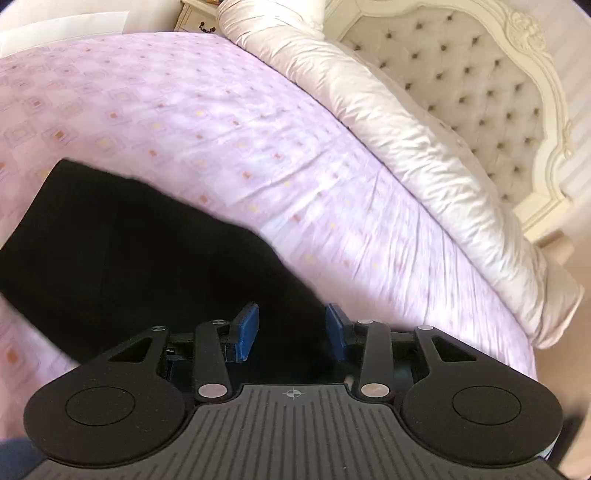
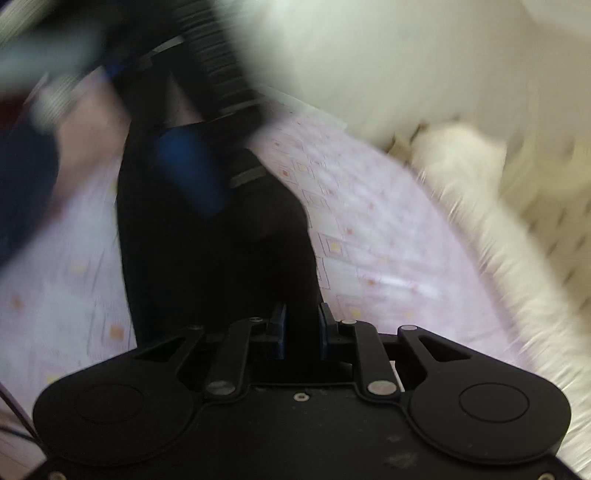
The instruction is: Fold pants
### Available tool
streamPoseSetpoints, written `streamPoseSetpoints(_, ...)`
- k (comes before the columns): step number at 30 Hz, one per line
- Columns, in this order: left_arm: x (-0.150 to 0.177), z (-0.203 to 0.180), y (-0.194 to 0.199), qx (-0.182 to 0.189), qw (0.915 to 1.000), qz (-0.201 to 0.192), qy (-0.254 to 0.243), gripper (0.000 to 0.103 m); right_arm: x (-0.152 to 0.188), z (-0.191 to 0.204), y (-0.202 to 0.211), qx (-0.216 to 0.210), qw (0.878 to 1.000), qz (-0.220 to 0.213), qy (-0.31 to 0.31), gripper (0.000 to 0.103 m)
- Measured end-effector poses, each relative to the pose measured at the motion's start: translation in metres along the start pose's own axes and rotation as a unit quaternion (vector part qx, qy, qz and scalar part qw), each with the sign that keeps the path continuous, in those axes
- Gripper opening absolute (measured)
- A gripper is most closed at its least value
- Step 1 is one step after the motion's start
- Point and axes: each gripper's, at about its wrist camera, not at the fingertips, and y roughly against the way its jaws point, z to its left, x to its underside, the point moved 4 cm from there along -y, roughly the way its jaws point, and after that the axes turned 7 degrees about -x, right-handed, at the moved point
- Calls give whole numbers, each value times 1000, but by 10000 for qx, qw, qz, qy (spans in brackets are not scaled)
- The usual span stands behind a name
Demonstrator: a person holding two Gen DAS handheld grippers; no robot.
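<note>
Black pants (image 1: 147, 240) lie on a lilac patterned bed sheet (image 1: 184, 110). My left gripper (image 1: 291, 325) is open, its blue pads (image 1: 248, 328) apart over the near edge of the pants, with dark cloth between them. In the blurred right wrist view the pants (image 2: 221, 258) run away from me as a long dark strip. My right gripper (image 2: 302, 328) has its jaws narrowly apart with black cloth between them; whether it pinches the cloth is unclear. The left gripper shows there at upper left (image 2: 192, 170), blurred, above the pants.
A rolled cream duvet (image 1: 406, 147) lies along the far side of the sheet. A tufted cream headboard (image 1: 480, 92) stands behind it. A nightstand (image 1: 195, 18) is at the top. A dark blue sleeve (image 2: 26, 184) shows at left.
</note>
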Motion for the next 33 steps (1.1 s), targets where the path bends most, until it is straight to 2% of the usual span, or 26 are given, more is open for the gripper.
streamPoseSetpoints(3, -16, -7, -17, -102, 9998, -29, -150, 39, 6, 24, 2, 454, 9973, 16, 573, 18)
streamPoseSetpoints(6, -23, -18, -34, -55, 9995, 108, -289, 39, 13, 41, 1, 680, 9930, 89, 957, 18)
streamPoseSetpoints(8, -16, -13, -43, -172, 9988, 330, -313, 39, 16, 49, -1, 775, 9895, 146, 1212, 18)
streamPoseSetpoints(12, 13, 18, -60, -446, 9958, 800, 64, 38, 17, 53, -5, 718, 9891, 104, 1282, 19)
streamPoseSetpoints(16, 32, 35, -49, -161, 9980, 554, 271, 38, 17, 52, 4, 445, 9918, -29, 1201, 25)
streamPoseSetpoints(18, 33, 36, -43, -31, 9984, 471, 301, 38, 12, 40, 20, -35, 9977, -220, 642, 24)
streamPoseSetpoints(20, 30, 34, -43, 23, 9983, 457, 374, 38, 5, 16, 40, -459, 9977, -448, -228, 30)
streamPoseSetpoints(21, 29, 34, -42, 23, 9982, 457, 379, 38, 2, 1, 49, -597, 9945, -533, -673, 38)
streamPoseSetpoints(24, 29, 31, -42, -15, 9987, 413, 284, 38, 1, -45, 59, -1002, 9743, -605, -1924, 57)
streamPoseSetpoints(27, 29, 31, -42, -18, 9989, 390, 263, 38, 8, -86, 44, -1427, 9482, -412, -2809, 57)
streamPoseSetpoints(33, 31, 28, -41, -66, 9994, 324, 114, 38, 25, -124, -24, -2263, 9086, 388, -3488, 58)
